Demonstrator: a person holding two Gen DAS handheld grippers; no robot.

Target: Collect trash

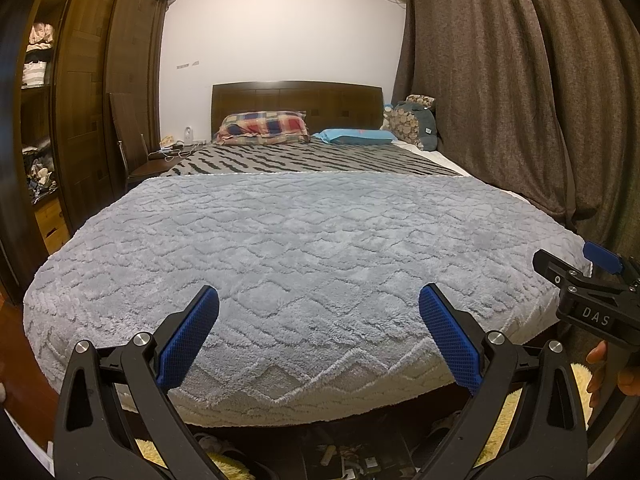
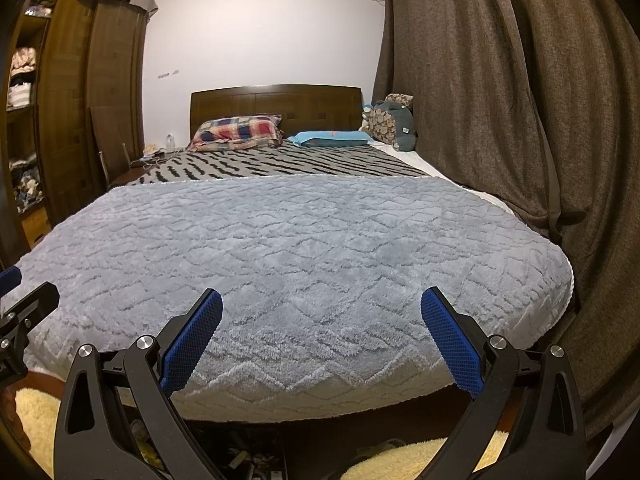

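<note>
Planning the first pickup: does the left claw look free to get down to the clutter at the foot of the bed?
Probably yes: left claw is open and empty, and the clutter lies just below it, unobstructed.

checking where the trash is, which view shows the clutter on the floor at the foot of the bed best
The left wrist view: the clutter spreads wide between its claw arms below the bed. The right wrist view shows a narrower patch, partly hidden.

Bed (image 1: 304, 248) under grey blanket (image 1: 280, 280), wooden headboard (image 1: 296, 102), brown curtains (image 1: 500, 80) (drawn), white wall (image 1: 280, 32), wardrobe (image 1: 92, 100)
</note>
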